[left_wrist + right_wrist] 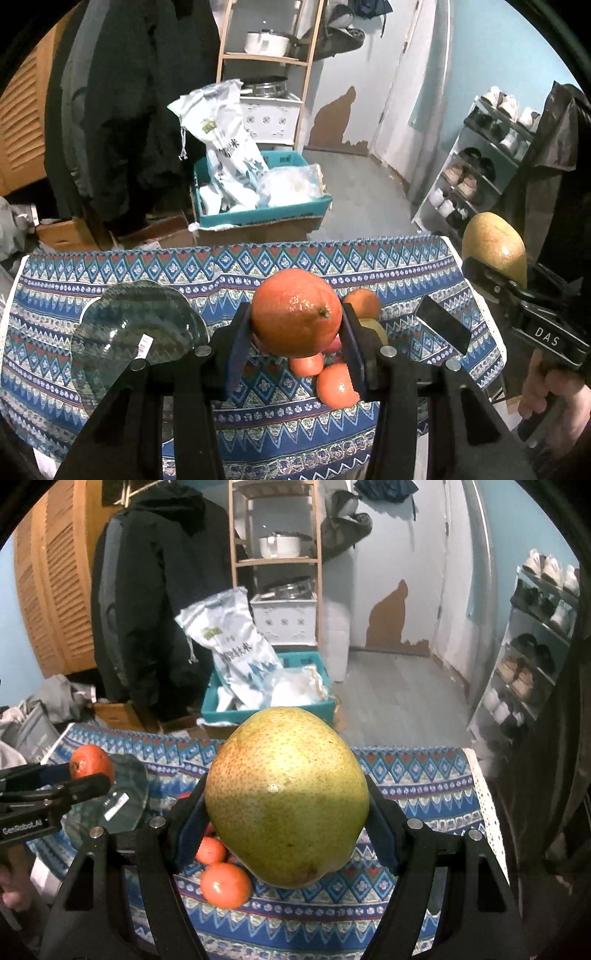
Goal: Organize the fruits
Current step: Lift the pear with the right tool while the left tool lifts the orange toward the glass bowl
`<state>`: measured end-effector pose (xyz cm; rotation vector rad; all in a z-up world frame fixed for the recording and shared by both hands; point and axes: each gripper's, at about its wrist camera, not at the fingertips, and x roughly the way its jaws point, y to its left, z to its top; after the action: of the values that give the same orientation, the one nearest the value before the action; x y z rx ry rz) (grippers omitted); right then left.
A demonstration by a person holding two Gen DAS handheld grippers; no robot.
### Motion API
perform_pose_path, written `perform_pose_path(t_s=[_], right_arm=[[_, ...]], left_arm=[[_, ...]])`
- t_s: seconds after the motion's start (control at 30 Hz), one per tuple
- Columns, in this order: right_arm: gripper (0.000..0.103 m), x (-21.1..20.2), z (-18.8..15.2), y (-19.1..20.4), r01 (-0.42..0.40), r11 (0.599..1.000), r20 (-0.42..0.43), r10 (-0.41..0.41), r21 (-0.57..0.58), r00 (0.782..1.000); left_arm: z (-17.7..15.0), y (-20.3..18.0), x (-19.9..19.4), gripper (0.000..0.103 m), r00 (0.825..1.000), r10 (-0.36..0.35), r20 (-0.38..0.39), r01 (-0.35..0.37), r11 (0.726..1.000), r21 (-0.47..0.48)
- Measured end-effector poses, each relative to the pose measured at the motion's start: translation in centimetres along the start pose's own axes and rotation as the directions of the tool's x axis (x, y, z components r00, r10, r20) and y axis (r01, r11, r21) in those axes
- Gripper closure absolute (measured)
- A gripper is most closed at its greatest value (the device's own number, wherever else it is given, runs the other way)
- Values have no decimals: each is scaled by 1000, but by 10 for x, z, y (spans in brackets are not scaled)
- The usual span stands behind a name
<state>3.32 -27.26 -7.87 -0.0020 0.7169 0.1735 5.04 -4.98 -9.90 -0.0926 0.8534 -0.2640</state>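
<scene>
In the left wrist view my left gripper (295, 309) is shut on a large orange (291, 321), held above the patterned tablecloth (258, 266). Under it lies a small pile of fruit: small oranges (338, 384), another orange (364, 302) and a yellowish fruit (375, 328). An empty glass plate (136, 332) sits to the left. In the right wrist view my right gripper (286, 788) is shut on a big yellow-green pear (288, 797), lifted over the table. Small oranges (225, 884) lie below it. The left gripper (79, 775) and its orange (90, 762) hang over the glass plate (125, 805).
A dark flat object (443, 328) lies on the cloth right of the fruit pile. Beyond the table's far edge stand a teal box (258, 214) with white bags, a hanging dark coat (140, 110), a wooden shelf (266, 59) and a shoe rack (476, 166).
</scene>
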Motion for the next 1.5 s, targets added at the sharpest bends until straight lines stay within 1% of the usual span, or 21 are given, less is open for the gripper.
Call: perform_pose_path(t_s=[0.33, 0.57, 0.77, 1.0, 1.23, 1.5], right_arm=[[27, -5, 16, 24, -48, 999, 32, 48, -20, 998], [27, -2, 28, 48, -82, 996, 41, 84, -43, 996], [27, 5, 38, 75, -115, 991, 41, 119, -73, 992], [27, 20, 44, 106, -162, 982, 14, 164, -98, 986], [27, 42, 47, 140, -210, 970, -30, 208, -119, 978], [27, 76, 46, 182, -265, 955, -107, 252, -137, 962]], left_arm=[[4, 17, -15, 56, 999, 4, 34, -3, 999, -36], [6, 37, -28, 56, 998, 14, 60, -10, 997, -73], [7, 58, -38, 56, 996, 44, 80, -35, 994, -106], [2, 89, -43, 56, 995, 74, 73, -62, 985, -162], [-6, 121, -46, 56, 991, 119, 63, -103, 972, -210], [-21, 159, -35, 56, 986, 164, 10, -156, 951, -266]])
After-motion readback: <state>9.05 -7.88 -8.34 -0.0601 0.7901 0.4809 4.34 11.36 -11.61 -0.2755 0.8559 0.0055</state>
